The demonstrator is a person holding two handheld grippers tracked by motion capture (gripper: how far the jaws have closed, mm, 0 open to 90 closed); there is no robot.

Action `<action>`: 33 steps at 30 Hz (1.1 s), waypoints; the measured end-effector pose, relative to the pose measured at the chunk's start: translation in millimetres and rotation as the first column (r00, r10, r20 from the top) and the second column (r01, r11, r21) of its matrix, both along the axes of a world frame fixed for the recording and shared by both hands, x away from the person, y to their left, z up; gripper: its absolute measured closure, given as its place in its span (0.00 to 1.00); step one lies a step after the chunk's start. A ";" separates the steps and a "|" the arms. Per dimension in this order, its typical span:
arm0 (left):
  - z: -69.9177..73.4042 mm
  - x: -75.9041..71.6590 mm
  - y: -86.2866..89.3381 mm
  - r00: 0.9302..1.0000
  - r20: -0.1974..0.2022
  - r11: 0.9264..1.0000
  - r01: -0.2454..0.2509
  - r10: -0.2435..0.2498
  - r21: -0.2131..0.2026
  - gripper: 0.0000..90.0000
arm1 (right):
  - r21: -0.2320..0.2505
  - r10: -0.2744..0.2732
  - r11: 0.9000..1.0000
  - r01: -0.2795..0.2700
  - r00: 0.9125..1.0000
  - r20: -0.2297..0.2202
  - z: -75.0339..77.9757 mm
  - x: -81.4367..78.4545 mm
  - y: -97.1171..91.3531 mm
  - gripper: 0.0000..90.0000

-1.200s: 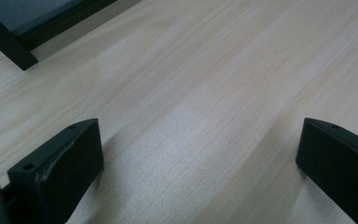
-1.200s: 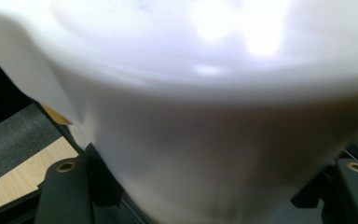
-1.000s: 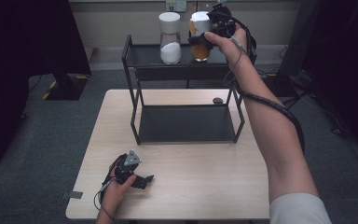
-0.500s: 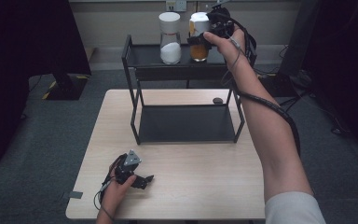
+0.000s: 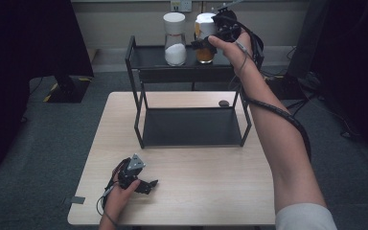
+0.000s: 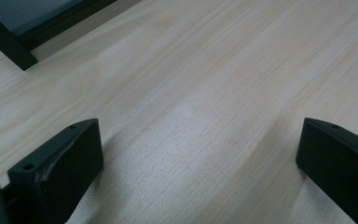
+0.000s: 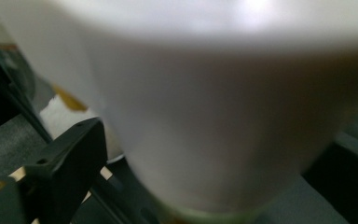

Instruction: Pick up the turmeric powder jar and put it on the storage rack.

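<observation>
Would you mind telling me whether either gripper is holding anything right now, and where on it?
The left gripper rests open on the table, holding nothing. The right gripper is at the amber jar's white lid; whether it grips cannot be told.

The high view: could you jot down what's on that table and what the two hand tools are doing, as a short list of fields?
Table: light wood
Rack: black two-level shelf
Top level: jar of white powder, jar of amber contents, both white-lidded
Right gripper: raised at the amber jar's lid, grip cannot be told
Left gripper: low over the table, jaws apart, holding nothing
Small dark object: beside the rack
</observation>
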State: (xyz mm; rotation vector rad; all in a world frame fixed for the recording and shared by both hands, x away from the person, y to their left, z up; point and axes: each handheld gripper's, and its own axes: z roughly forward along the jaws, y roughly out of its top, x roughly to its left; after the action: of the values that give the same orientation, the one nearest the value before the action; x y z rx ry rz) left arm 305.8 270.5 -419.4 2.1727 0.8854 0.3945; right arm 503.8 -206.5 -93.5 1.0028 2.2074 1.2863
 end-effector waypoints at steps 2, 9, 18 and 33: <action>0.0 0.0 0.0 1.000 0.000 1.000 0.000 0.000 0.000 0.00 | 0.002 0.009 1.000 -0.009 1.000 0.005 -1.5 -3.4 -2.1 0.03; 0.1 0.0 0.0 1.000 0.000 1.000 0.000 0.000 0.001 0.00 | 0.008 -0.006 1.000 0.006 1.000 0.017 -4.2 -20.4 -4.8 0.00; 0.1 0.1 0.1 1.000 0.000 1.000 0.001 -0.001 0.001 0.00 | 0.009 0.000 1.000 0.000 1.000 0.018 -11.6 -42.0 -9.3 0.00; 0.2 0.0 0.0 1.000 0.000 1.000 0.001 -0.001 0.001 0.00 | 0.023 0.029 0.999 -0.029 0.999 0.029 -34.8 -77.2 -27.3 0.00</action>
State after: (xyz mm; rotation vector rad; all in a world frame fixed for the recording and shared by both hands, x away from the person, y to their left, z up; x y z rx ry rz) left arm 305.9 270.6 -419.2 2.1740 0.8849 0.3944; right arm 426.6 -233.8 -128.3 0.9587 2.1982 1.3336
